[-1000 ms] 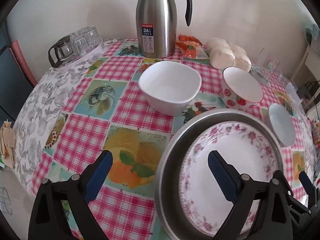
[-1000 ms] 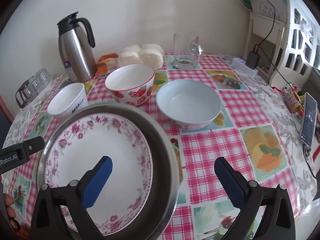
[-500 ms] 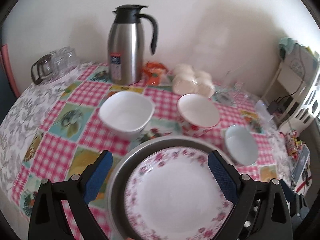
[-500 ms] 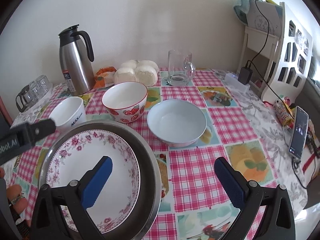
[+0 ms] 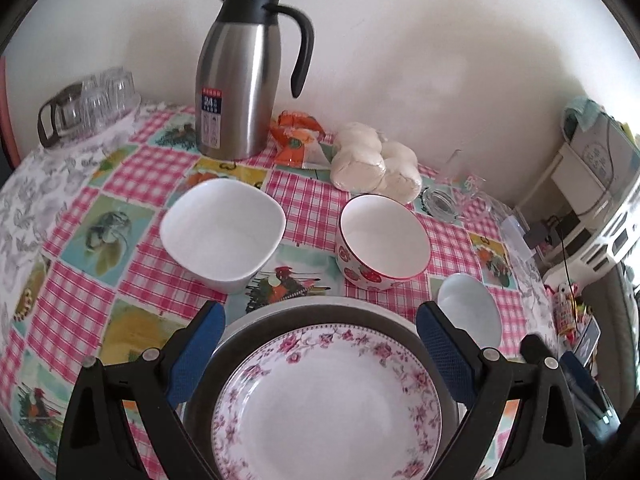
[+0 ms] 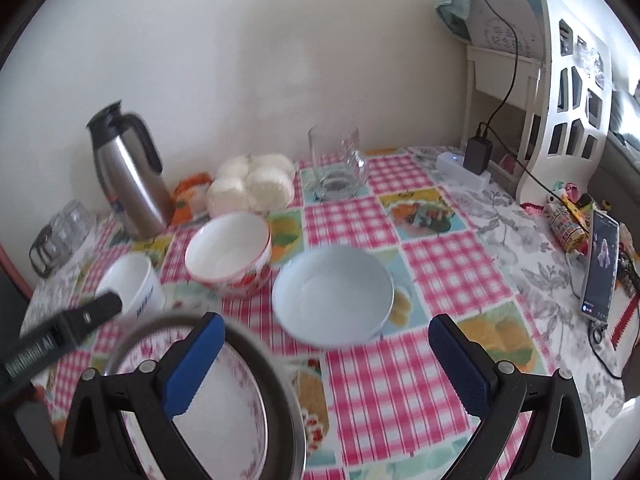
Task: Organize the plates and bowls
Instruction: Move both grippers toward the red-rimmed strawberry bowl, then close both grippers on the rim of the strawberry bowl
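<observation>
A floral plate (image 5: 332,404) lies inside a metal dish (image 5: 320,308) at the table's near edge, also in the right wrist view (image 6: 224,400). Behind stand a white square bowl (image 5: 224,232), a strawberry bowl (image 5: 380,240) and a pale blue bowl (image 5: 472,312). In the right wrist view they are the white bowl (image 6: 132,284), strawberry bowl (image 6: 230,254) and blue bowl (image 6: 332,296). My left gripper (image 5: 320,356) is open above the plate. My right gripper (image 6: 326,364) is open in front of the blue bowl.
A steel thermos (image 5: 244,76), orange packet (image 5: 298,136), buns (image 5: 376,164) and glasses (image 5: 92,100) stand at the back. A glass jug (image 6: 338,168), charger (image 6: 476,156) and phone (image 6: 600,264) are to the right.
Both grippers have drawn back and up from the table; the left view swung right, from the plate's left side to centred over it. Both stay open.
</observation>
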{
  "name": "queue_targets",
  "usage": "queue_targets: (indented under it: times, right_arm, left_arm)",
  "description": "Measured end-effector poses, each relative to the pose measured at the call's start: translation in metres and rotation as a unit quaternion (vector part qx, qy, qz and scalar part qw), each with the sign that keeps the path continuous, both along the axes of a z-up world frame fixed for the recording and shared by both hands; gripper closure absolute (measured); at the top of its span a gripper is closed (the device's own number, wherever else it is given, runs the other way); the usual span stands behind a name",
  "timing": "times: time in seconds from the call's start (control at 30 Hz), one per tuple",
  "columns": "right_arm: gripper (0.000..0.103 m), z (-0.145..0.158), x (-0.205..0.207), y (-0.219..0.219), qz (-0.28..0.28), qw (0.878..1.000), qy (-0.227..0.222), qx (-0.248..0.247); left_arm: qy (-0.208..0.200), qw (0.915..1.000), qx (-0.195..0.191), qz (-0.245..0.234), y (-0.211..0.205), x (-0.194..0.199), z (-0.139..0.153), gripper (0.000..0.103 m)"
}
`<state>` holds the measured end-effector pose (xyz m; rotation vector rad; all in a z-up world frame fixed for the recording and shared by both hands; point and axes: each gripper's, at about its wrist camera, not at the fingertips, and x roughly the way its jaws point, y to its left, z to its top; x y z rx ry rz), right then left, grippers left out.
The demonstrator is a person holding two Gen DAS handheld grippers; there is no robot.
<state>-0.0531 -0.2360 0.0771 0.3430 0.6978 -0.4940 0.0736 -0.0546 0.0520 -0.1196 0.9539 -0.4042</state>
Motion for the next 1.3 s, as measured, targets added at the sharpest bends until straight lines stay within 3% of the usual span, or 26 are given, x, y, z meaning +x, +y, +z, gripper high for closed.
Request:
queue_targets:
  times: [0.13, 0.47, 0.73, 0.9, 1.07, 1.2, 1.27, 1.3]
  right_arm:
    - [0.0, 0.006, 0.018, -0.008, -0.004, 1.0, -0.01, 0.01]
    - [0.0, 0.0, 0.067, -0.031, 0.026, 0.999, 0.027, -0.005]
    - [0.0, 0.01, 0.092, -0.058, 0.045, 0.999, 0.022, -0.007]
    - [0.0, 0.006, 0.112, -0.06, 0.051, 0.997, 0.048, -0.023]
    - [0.005, -0.015, 0.131, -0.06, 0.058, 0.995, 0.081, -0.003]
    - [0.013, -0.025, 0.138, -0.061, 0.062, 0.994, 0.091, 0.019]
    - [0.015, -0.03, 0.142, -0.061, 0.062, 0.992, 0.102, 0.029]
    - [0.018, -0.031, 0.143, -0.06, 0.068, 0.992, 0.101, 0.035]
  left_arm:
    - [0.033, 0.9994, -0.009, -0.003, -0.011, 0.015, -0.012, 0.007]
    - [0.049, 0.9981, -0.036, -0.005, -0.035, 0.051, -0.018, 0.007]
    - [0.034, 0.9992, 0.0, -0.02, -0.057, 0.068, -0.024, 0.007]
    - [0.054, 0.9977, 0.028, -0.031, -0.071, 0.074, -0.037, 0.007]
    - [0.079, 0.9959, 0.029, -0.032, -0.071, 0.079, -0.049, 0.023]
    - [0.097, 0.9932, 0.048, -0.042, -0.076, 0.079, -0.056, 0.026]
    - [0.102, 0.9914, 0.068, -0.046, -0.08, 0.081, -0.06, 0.039]
    - [0.106, 0.991, 0.067, -0.047, -0.08, 0.081, -0.061, 0.039]
